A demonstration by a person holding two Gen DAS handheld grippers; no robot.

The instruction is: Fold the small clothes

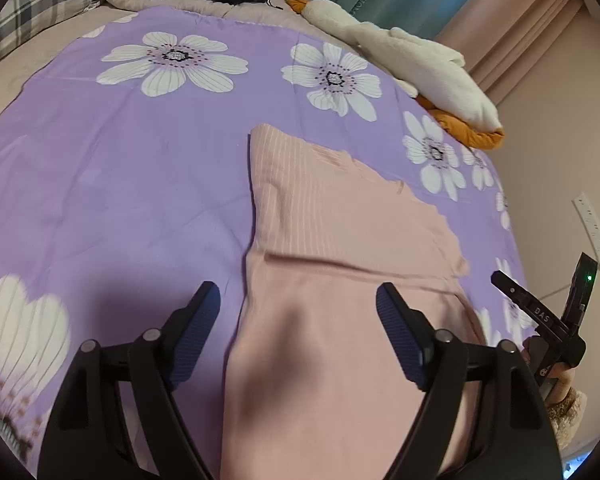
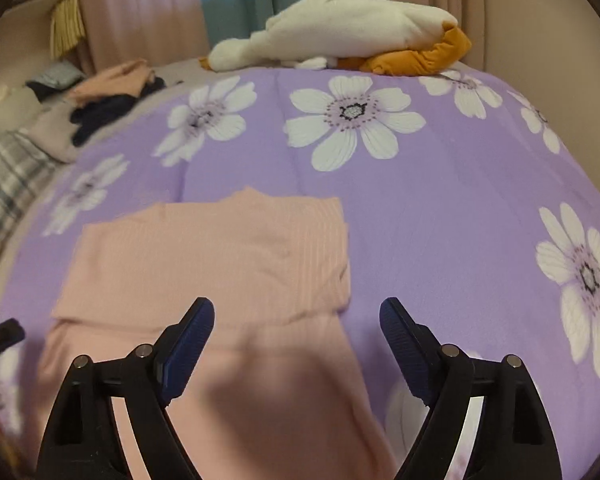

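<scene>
Pink ribbed knit, a small garment (image 1: 340,240), lies flat on the purple floral quilt (image 1: 120,180) straight ahead of both pairs of fingers and partly under them. It looks already folded once: a ribbed panel lies doubled over the smooth lower part, with a fold edge running crosswise just beyond your fingertips. Its long axis runs away from you, along the line your fingers point.

Your left gripper (image 1: 298,308) hangs with its jaws spread wide, holding nothing; its right finger is over the cloth, its left finger over bare quilt beside the garment's left edge. Your right gripper (image 2: 296,320) is likewise spread and empty, its left finger over the cloth and its right finger past the garment's right edge. So each hand straddles one long edge, and neither looks clearly nearer. The near hem runs out of view beneath the fingers, so I cannot tell where it ends.

Beyond the garment, a white and orange plush toy (image 2: 340,36) rests at the far end of the quilt, and a pile of dark and peach clothes (image 2: 112,100) lies well off to the far left.
</scene>
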